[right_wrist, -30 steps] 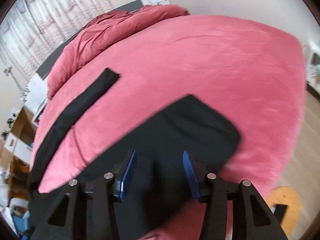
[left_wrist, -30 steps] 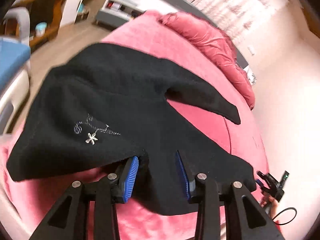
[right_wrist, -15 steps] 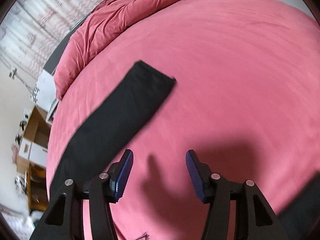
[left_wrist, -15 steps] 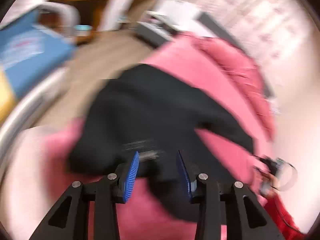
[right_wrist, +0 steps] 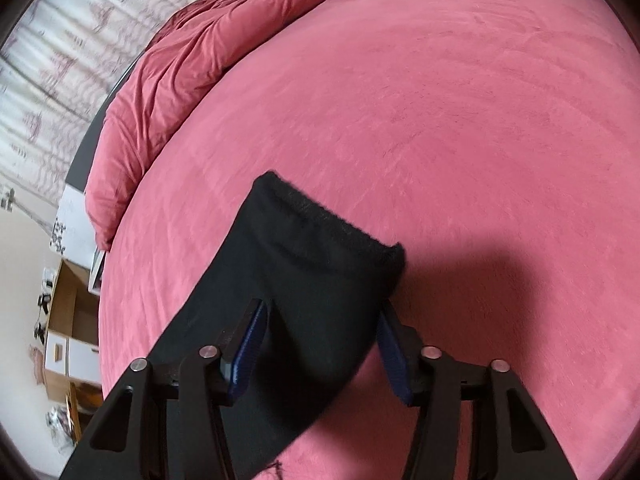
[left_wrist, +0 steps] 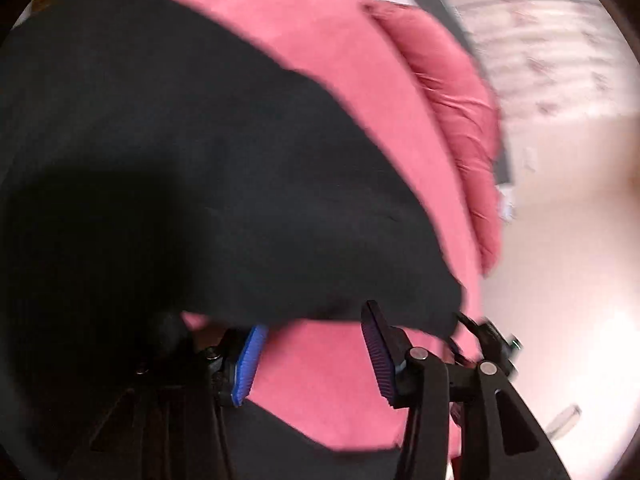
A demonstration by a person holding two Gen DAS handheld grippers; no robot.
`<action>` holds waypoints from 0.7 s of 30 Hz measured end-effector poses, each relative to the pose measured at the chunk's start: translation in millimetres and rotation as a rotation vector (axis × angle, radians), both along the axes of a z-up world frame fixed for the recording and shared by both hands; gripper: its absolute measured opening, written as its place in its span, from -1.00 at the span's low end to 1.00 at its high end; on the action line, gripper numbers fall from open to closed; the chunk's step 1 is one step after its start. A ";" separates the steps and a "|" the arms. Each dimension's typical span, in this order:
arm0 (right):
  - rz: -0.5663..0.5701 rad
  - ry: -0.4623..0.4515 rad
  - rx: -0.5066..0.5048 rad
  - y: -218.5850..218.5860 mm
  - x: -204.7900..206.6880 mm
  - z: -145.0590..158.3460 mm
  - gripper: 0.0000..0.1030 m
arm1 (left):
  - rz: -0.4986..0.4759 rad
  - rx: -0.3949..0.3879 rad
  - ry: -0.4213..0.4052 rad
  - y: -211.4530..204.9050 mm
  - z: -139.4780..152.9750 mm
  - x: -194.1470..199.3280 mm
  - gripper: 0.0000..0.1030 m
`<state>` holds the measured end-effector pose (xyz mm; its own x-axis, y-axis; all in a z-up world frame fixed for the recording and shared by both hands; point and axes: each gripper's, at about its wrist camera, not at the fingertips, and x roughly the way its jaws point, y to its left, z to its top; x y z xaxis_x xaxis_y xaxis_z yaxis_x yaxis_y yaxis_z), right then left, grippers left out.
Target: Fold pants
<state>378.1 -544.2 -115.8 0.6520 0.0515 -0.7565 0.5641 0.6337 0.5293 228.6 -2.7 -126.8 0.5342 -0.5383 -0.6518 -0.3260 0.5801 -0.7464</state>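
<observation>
Black pants lie spread on the pink bed. In the left wrist view they fill the left and centre, and their edge lies just beyond my left gripper, which is open and empty over pink sheet. In the right wrist view one black leg runs up from the lower left and ends in a ribbed cuff. My right gripper is open and straddles that leg just behind the cuff, one blue pad on each side.
A crumpled pink duvet lies along the head of the bed. Patterned curtains hang behind it. A wooden shelf unit stands beside the bed at the left. The left wrist view is motion-blurred.
Both grippers have moved fast. The left one swung close over the pants' upper part. The right one travelled along the leg to its cuff, which now lies between the open fingers.
</observation>
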 end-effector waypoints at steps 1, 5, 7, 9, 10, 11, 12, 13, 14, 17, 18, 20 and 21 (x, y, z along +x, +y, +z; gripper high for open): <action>0.000 0.008 -0.004 -1.3 1.5 -1.2 -0.42 | 0.014 -0.009 -0.018 2.1 -2.3 -4.5 -0.05; 0.014 0.007 -0.010 -6.1 5.5 2.5 -0.72 | 0.029 0.033 -0.069 -2.7 1.8 -4.0 -0.36; 0.016 -0.014 -0.036 -6.4 2.2 12.0 -0.78 | 0.007 0.082 -0.084 -8.1 8.5 -6.0 -0.62; 0.006 -0.047 -0.050 -10.0 -9.1 23.6 -0.80 | -0.015 0.104 -0.103 -7.4 15.2 -11.3 -0.69; -0.005 -0.059 -0.064 -14.0 -17.6 30.2 -0.80 | -0.031 0.114 -0.117 -10.2 19.0 -8.7 -0.71; -0.016 -0.069 -0.073 -19.0 -26.9 35.7 -0.81 | -0.045 0.124 -0.129 -12.0 22.0 -11.9 -0.72; -0.026 -0.077 -0.079 -24.0 -35.1 39.8 -0.81 | -0.068 0.132 -0.142 -15.2 26.9 -17.5 -0.72; -0.039 -0.082 -0.085 -30.3 -44.7 43.2 -0.81 | -0.082 0.131 -0.147 -17.6 30.2 -22.2 -0.72; -0.056 -0.084 -0.089 -35.3 -57.6 45.2 -0.81 | -0.099 0.122 -0.146 -20.0 31.8 -26.2 -0.72; -0.106 -0.073 -0.103 -49.2 -99.6 44.5 -0.81 | -0.170 0.091 -0.138 -25.5 30.0 -39.3 -0.72; -0.132 -0.065 -0.103 -53.9 -115.3 40.9 -0.81 | -0.210 0.095 -0.140 -32.2 30.0 -45.3 -0.72; -0.165 -0.037 -0.101 -63.1 -141.7 29.1 -0.81 | -0.266 0.111 -0.136 -40.9 28.4 -53.8 -0.71; -0.176 -0.027 -0.101 -65.6 -150.5 23.1 -0.81 | -0.299 0.125 -0.117 -47.9 23.7 -57.8 -0.71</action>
<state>227.6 -609.8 -92.7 0.6641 -0.1403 -0.7344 0.6573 0.5776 0.4840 170.8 -50.6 -103.1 0.4402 -0.6023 -0.6660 -0.0438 0.7264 -0.6859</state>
